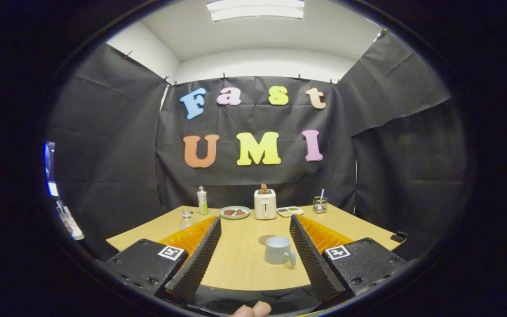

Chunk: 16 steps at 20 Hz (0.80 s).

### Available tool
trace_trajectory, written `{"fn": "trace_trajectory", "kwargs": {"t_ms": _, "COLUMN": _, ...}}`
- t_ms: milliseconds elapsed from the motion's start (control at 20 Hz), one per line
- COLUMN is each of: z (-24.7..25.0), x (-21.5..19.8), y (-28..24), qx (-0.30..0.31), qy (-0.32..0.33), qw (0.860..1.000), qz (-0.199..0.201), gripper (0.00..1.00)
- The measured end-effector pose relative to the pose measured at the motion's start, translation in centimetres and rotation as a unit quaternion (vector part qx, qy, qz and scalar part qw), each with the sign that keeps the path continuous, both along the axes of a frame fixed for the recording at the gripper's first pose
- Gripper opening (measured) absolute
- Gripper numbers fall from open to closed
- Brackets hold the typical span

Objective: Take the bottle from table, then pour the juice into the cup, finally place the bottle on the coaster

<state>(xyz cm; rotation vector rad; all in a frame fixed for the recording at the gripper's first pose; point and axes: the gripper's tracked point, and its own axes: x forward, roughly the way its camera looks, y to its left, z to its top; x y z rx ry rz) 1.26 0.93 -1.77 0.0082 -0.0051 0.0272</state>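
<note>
Gripper view: fingers point(255, 220) spread around cup point(278, 250).

No text, brand or number can be read. 2 black-and-white square coded markers point(170, 252) sit on the gripper point(255, 219), its fingers wide apart; the green-and-white plastic bottle point(202, 201) has a label too small to read.
</note>
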Motion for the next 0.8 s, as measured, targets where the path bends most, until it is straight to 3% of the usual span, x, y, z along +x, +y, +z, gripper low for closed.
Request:
{"fn": "trace_trajectory", "kwargs": {"t_ms": 300, "z": -2.8, "x": 3.4, "y": 2.6, "qx": -0.012, "qy": 0.018, "qw": 1.0, "qz": 0.007, "gripper": 1.0}}
{"fn": "trace_trajectory", "kwargs": {"t_ms": 800, "z": -7.3, "x": 9.5, "y": 11.3, "qx": -0.008, "qy": 0.052, "qw": 0.996, "qz": 0.076, "gripper": 1.0}}
